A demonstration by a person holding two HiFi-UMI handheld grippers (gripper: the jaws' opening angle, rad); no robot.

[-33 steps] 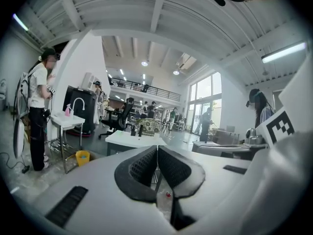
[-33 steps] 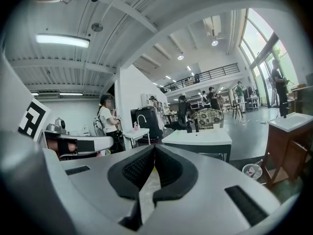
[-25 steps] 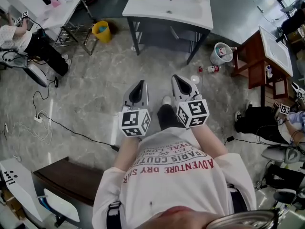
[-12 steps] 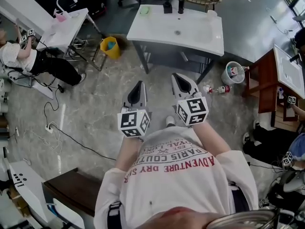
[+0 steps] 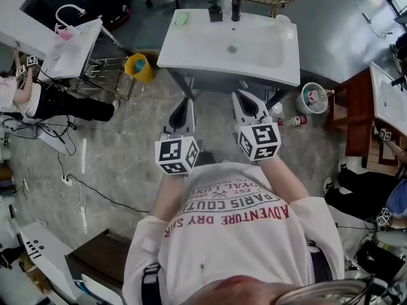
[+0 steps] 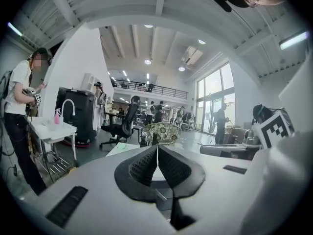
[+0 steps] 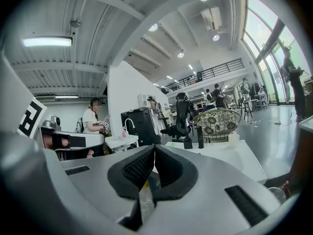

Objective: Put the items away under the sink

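Observation:
A white sink unit [image 5: 191, 54] on dark legs stands just ahead in the head view. On its top are a green item [image 5: 182, 19], two dark bottles [image 5: 236, 6] and a white cup [image 5: 282, 23]. A red-and-white bottle [image 5: 294, 121] lies on the floor to the right of the unit, beside a small bin [image 5: 313, 98]. My left gripper [image 5: 182, 103] and right gripper [image 5: 244, 96] are held side by side at the sink's front edge, both shut and empty. The left gripper [image 6: 157, 148] and right gripper [image 7: 154, 148] each show pads pressed together in their own views.
A yellow bucket [image 5: 138, 67] stands left of the sink. Further left is a second white sink table [image 5: 70, 40] with a person [image 5: 38, 103] beside it. A brown wooden cabinet [image 5: 365, 110] is at the right. Cables [image 5: 63, 180] trail over the floor on the left.
The sink unit has come much closer in the head view. Both grippers have travelled forward together, from open floor to its front edge. Their jaws stayed shut.

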